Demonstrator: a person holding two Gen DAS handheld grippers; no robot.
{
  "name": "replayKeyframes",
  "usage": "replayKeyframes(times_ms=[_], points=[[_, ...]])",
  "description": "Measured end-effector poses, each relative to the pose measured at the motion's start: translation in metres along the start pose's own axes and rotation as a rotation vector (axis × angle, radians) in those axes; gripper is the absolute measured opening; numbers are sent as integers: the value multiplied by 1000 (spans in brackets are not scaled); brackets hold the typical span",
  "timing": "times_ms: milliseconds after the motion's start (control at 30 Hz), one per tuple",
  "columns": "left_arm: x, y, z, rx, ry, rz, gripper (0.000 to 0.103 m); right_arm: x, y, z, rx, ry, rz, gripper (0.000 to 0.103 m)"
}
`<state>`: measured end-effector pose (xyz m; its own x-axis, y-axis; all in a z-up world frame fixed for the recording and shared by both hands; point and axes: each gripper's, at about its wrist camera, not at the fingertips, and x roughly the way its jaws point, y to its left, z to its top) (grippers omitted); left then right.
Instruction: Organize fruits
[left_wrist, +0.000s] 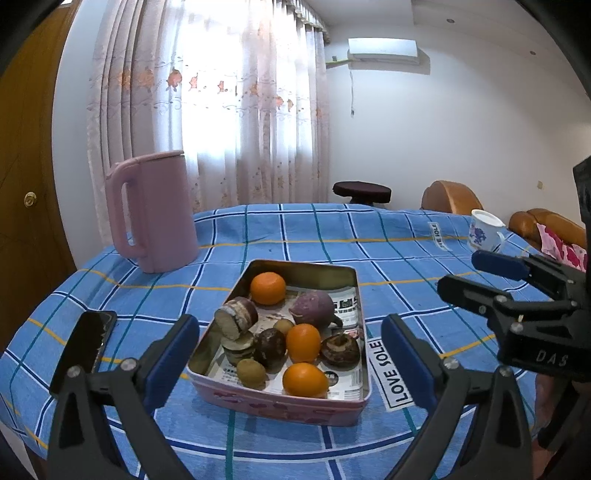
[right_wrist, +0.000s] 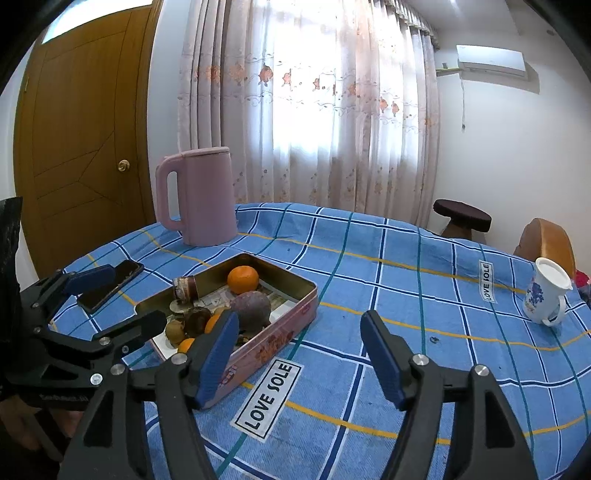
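A pink metal tin (left_wrist: 284, 406) sits on the blue checked tablecloth and holds three oranges (left_wrist: 268, 288), a purple round fruit (left_wrist: 312, 307), a brown kiwi-like fruit (left_wrist: 251, 373) and several dark cut pieces. My left gripper (left_wrist: 291, 354) is open and empty, just in front of the tin. My right gripper (right_wrist: 299, 347) is open and empty, over the cloth right of the tin (right_wrist: 280, 332). The right gripper also shows in the left wrist view (left_wrist: 476, 273) at the right edge. The left gripper shows in the right wrist view (right_wrist: 125, 299) beside the tin.
A pink jug (left_wrist: 155, 214) stands at the back left. A black phone (left_wrist: 83, 347) lies left of the tin. A white flowered cup (right_wrist: 546, 295) stands at the far right. Chairs and a stool stand beyond the table's far edge.
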<state>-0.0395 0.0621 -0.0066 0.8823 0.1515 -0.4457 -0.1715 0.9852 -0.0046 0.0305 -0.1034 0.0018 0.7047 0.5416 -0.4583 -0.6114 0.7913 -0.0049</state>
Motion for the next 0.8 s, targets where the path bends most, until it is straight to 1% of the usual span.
replayKeyframes(times_ms=[400,667,800], points=[[0,-10,1,8,13,2,103,-15,-13,-3,34,-30,-9,71],[-8,-13,5,0,-17,-13,103,-24,-16,-5,29,-46,-29,71],[-7,-14,6,-3,-13,-5,103,-28,-18,-5,30,-57,-34,71]])
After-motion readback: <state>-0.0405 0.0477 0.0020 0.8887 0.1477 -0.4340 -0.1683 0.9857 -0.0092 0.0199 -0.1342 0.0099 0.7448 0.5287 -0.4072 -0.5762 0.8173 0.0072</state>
